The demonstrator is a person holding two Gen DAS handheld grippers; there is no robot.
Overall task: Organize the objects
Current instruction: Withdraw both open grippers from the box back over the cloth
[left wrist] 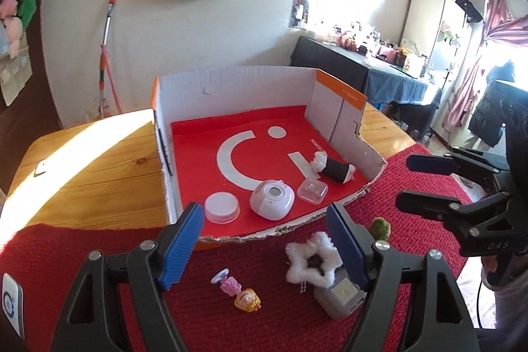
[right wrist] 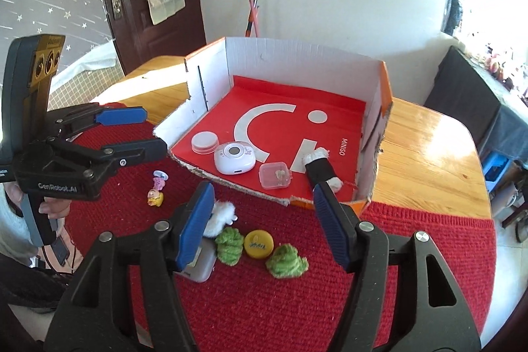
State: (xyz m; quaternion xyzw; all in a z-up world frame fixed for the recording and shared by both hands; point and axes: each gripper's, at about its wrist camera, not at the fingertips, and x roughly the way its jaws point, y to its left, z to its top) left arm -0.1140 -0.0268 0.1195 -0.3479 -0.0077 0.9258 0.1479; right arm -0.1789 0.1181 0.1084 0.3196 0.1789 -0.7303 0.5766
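A cut-down cardboard box [left wrist: 237,81] [right wrist: 297,55] with a red liner holds a white round jar [left wrist: 221,207] [right wrist: 204,142], a white palm-sized device [left wrist: 272,200] [right wrist: 234,159], a clear plastic case [left wrist: 312,192] [right wrist: 275,175] and a black roll with fluffy white ends [left wrist: 333,170] [right wrist: 318,170]. In front of it lie a small doll [left wrist: 242,292] [right wrist: 156,188], a white fluffy star [left wrist: 313,263] [right wrist: 221,216] on a grey box [left wrist: 340,299] [right wrist: 201,266], two green tufts [right wrist: 229,241] [right wrist: 287,263] and a yellow cap [right wrist: 259,243]. My left gripper [left wrist: 264,208] [right wrist: 155,131] and right gripper [right wrist: 264,188] [left wrist: 406,182] hover open, holding nothing.
A red knitted mat [left wrist: 264,325] [right wrist: 396,253] covers the near part of the wooden table [left wrist: 99,160] [right wrist: 429,154]. A small white item [left wrist: 41,169] lies at the table's left edge. A mop [left wrist: 107,55] leans on the wall behind. A person's hand holds each gripper's handle.
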